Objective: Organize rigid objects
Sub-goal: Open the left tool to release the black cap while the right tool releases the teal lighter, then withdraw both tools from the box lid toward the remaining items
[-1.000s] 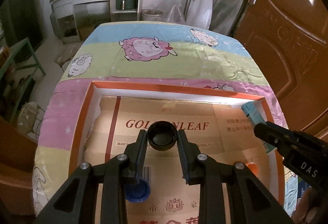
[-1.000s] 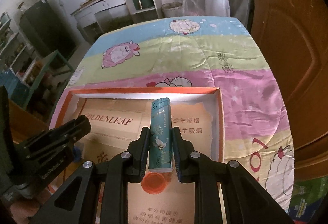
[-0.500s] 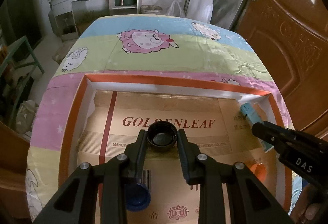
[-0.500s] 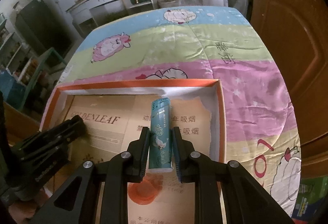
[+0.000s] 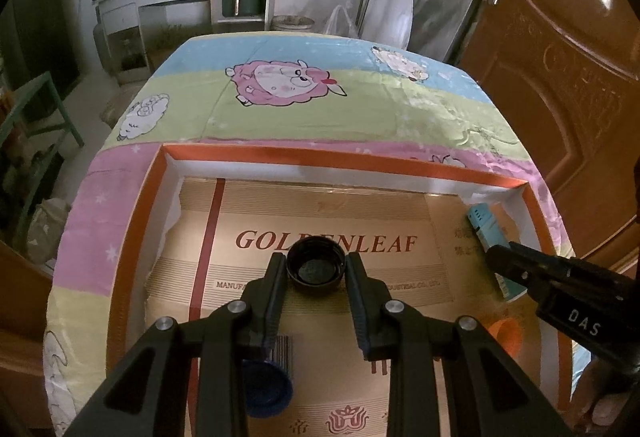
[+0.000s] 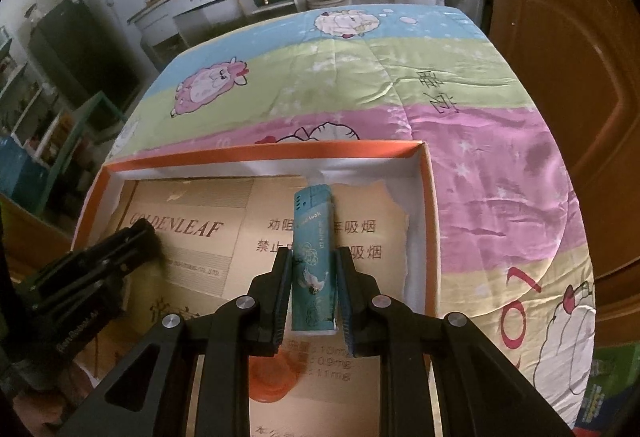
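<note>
- Black bottle cap [image 5: 317, 268] pinched between the narrow jaws of the left hand-held gripper [image 5: 316, 273], over the GOLDENLEAF cardboard lining the orange-rimmed box [image 5: 336, 156].
- Teal lighter [image 6: 313, 260] clamped lengthwise in the right hand-held gripper [image 6: 314, 279] — jaws nearly closed, near the box's right wall.
- Blue cap [image 5: 267, 389] and orange cap [image 6: 276, 377] lying on the box floor.
- Box resting on a sheep-print quilt [image 5: 320, 105].

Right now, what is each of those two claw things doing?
Left gripper: fingers closed on the black cap.
Right gripper: fingers closed on the teal lighter.
</note>
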A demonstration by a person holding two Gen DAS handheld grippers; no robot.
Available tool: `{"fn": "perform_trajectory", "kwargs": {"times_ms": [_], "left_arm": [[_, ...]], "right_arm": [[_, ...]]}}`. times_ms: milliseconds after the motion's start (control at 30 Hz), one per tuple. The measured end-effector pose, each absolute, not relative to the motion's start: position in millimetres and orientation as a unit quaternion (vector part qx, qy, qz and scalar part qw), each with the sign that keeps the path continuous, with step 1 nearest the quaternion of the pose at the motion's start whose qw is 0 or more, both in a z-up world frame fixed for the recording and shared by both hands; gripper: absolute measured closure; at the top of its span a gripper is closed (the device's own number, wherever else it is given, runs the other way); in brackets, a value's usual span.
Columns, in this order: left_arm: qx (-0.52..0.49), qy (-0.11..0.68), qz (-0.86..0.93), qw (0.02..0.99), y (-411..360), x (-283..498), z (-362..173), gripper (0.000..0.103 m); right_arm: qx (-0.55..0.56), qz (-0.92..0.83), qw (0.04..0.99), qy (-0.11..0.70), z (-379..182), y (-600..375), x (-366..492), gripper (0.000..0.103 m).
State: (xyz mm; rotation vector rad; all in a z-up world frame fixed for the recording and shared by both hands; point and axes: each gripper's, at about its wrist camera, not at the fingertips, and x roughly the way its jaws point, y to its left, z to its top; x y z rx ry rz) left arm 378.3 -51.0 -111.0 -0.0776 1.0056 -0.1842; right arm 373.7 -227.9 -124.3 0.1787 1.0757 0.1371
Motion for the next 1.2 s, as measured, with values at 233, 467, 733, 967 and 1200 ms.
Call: {"fn": "perform_trajectory", "kwargs": {"times_ms": [233, 467, 733, 967, 1200], "left_arm": [[-0.051, 0.471, -0.083, 0.877, -48.9, 373.6, -105.0, 0.061], [-0.045, 0.450, -0.087, 0.888, -52.7, 364.8, -88.4, 0.060], [-0.058, 0.439, -0.081, 0.893, -43.6, 353.4, -75.4, 0.060], [-0.053, 0.430, -0.071, 0.898, -37.9, 340.1, -63.5, 0.060], [-0.036, 0.412, -0.069, 0.908, -37.3, 318.4, -47.5, 0.060]], "right_arm": [[0.095, 0.067, 0.855, 0.505, -122.0, -231.3, 370.7, 0.077], [0.098, 0.066, 0.864, 0.490, -111.7, -233.0, 362.4, 0.072], [0.096, 0.065, 0.871, 0.478, -97.0, -234.0, 348.4, 0.071], [0.089, 0.060, 0.877, 0.468, -84.2, -232.2, 333.0, 0.071], [0.081, 0.062, 0.883, 0.457, -67.1, -225.2, 313.4, 0.071]]}}
